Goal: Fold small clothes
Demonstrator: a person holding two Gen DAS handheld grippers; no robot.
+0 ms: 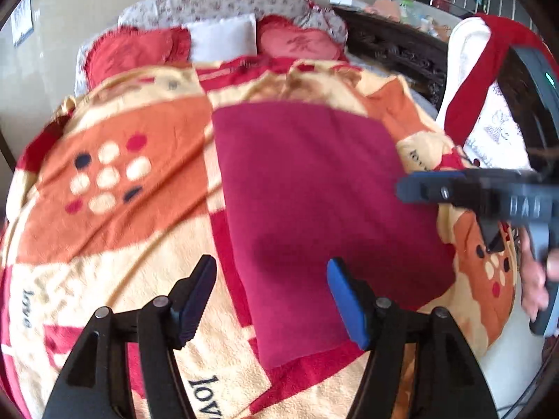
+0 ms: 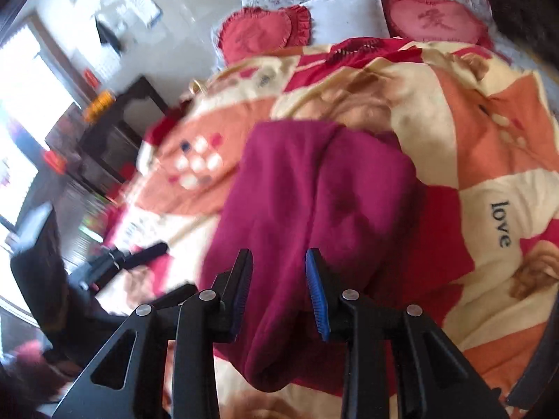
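Your left gripper (image 1: 270, 296) hangs with its jaws spread wide over the near edge of the magenta garment (image 1: 314, 202), nothing pinched between them. The garment lies flat as a folded rectangle on the orange, cream and red blanket (image 1: 115, 192) covering the bed. At the right edge your right gripper (image 1: 405, 188) reaches in sideways beside the garment's right border, your hand (image 1: 534, 279) below it. Red heart pillows (image 1: 132, 52) sit at the headboard.

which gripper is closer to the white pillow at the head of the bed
Neither clearly. Both the left gripper and the right gripper hover over the near end of the magenta garment, far from the white pillow.
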